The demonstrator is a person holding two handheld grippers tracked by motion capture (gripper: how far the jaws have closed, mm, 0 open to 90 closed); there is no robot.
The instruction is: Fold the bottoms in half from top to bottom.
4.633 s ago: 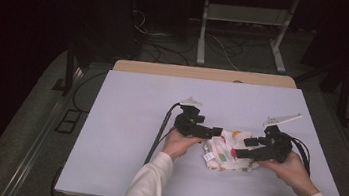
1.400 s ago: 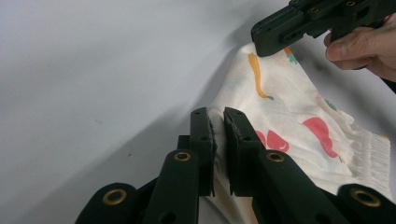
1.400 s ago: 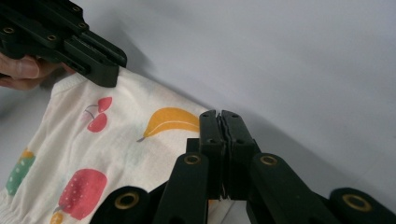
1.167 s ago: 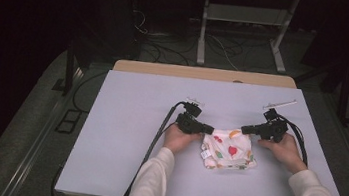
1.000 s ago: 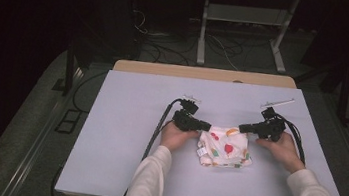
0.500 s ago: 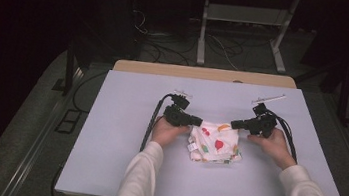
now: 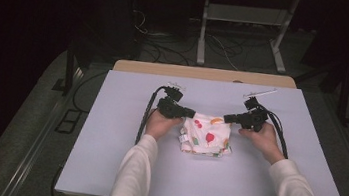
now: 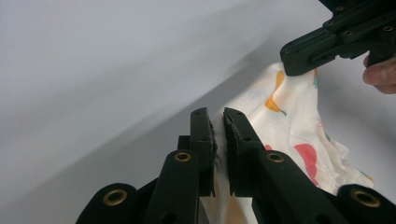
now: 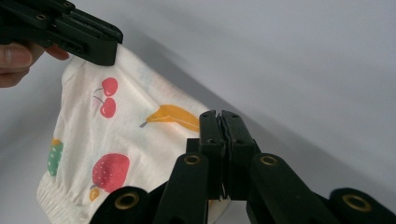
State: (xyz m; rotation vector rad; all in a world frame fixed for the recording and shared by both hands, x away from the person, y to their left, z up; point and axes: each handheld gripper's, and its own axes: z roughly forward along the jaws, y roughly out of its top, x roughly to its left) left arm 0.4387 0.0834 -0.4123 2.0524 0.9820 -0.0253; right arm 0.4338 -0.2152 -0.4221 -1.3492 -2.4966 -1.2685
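The pale counter (image 7: 107, 135) is bare around the fruit-print cloth (image 7: 206, 136), which sits mid-counter; black cables (image 7: 145, 119) trail back. Both forearms reach in level. The left tongs (image 7: 191, 113) and right tongs (image 7: 226, 118) each pinch an upper cloth corner, holding its top edge raised.

I see the cloth (image 7: 206, 137) near the middle of the table (image 7: 104, 160), its lower part resting on it. My left gripper (image 7: 189, 113) sits at the cloth's upper left corner, my right gripper (image 7: 228, 118) at its upper right corner.
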